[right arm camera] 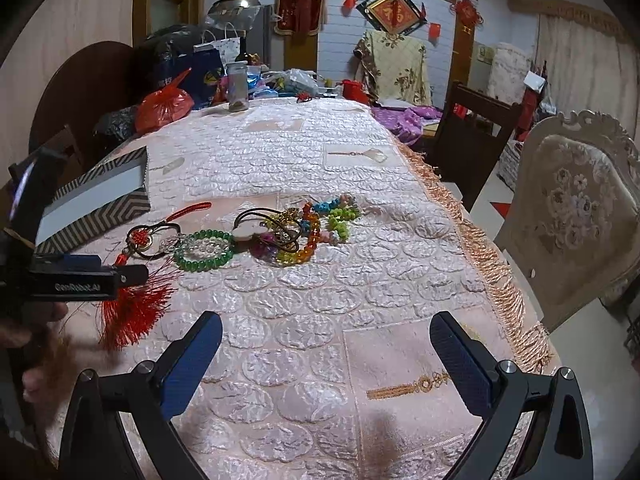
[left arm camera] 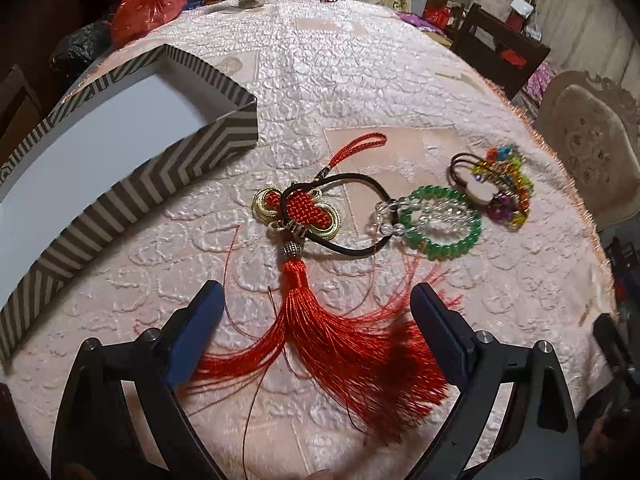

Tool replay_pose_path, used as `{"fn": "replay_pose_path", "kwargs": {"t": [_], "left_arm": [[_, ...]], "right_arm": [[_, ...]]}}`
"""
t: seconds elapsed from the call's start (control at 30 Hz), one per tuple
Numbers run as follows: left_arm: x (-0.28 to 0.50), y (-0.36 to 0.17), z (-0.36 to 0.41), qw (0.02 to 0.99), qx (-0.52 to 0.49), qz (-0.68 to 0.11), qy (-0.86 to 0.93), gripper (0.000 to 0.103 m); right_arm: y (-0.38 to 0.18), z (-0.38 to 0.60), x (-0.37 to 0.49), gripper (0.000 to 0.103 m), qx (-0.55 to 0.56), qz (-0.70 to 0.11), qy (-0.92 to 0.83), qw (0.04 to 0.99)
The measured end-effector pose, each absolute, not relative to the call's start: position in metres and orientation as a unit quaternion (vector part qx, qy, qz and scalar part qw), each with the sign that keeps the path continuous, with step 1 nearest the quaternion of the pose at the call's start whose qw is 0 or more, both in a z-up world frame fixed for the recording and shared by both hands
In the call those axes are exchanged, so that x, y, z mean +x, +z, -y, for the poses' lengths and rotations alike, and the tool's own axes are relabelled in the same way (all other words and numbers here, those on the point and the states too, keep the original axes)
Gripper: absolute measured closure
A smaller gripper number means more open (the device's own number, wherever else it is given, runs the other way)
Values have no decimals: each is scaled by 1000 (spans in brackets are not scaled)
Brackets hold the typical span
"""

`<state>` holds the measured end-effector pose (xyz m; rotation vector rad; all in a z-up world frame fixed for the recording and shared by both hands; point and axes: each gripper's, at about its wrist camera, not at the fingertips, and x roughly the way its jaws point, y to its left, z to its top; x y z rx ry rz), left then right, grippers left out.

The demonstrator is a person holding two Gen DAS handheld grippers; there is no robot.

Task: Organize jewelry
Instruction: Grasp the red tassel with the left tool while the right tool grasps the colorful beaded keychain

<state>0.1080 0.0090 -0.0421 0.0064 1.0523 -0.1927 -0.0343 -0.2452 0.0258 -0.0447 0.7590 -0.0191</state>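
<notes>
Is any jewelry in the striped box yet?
No, the box shows only its bare white inside; the tassel and bracelets lie on the tablecloth.

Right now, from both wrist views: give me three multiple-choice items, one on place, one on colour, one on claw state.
1. Where does the red tassel lie?
A. between the left claw's fingers
B. inside the striped box
C. on the chair

2. What colour is the bead bracelet beside the black hair tie?
A. blue
B. green
C. white

3. How is the right claw?
A. shut on the tassel
B. shut on a bracelet
C. open, over bare tablecloth

Key: 1 A, tassel strands fan out between the spread fingers; 2 B, its outer ring of beads is green; 3 C, fingers stand apart with only cloth between.
</notes>
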Motion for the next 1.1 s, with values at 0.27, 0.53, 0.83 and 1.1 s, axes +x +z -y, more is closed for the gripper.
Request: {"fn": "replay_pose_path", "kwargs": {"t": [0.27, 0.53, 0.83, 1.1], "left_arm": [[106, -48, -6, 866, 38, -490, -91, 4], [95, -50, -12, 881, 31, -466, -76, 10], [97, -46, -10, 890, 29, -450, -75, 36], [94, -47, -6, 884, 37, -453, -105, 22]], "right_arm": [[24, 244, -32, 0, -25, -373, -12, 927], [21, 246, -30, 0, -23, -377, -15, 926], [20, 247, -25, 0, -13, -381, -16, 924], [19, 250, -23, 0, -8, -383, -26, 923]]}}
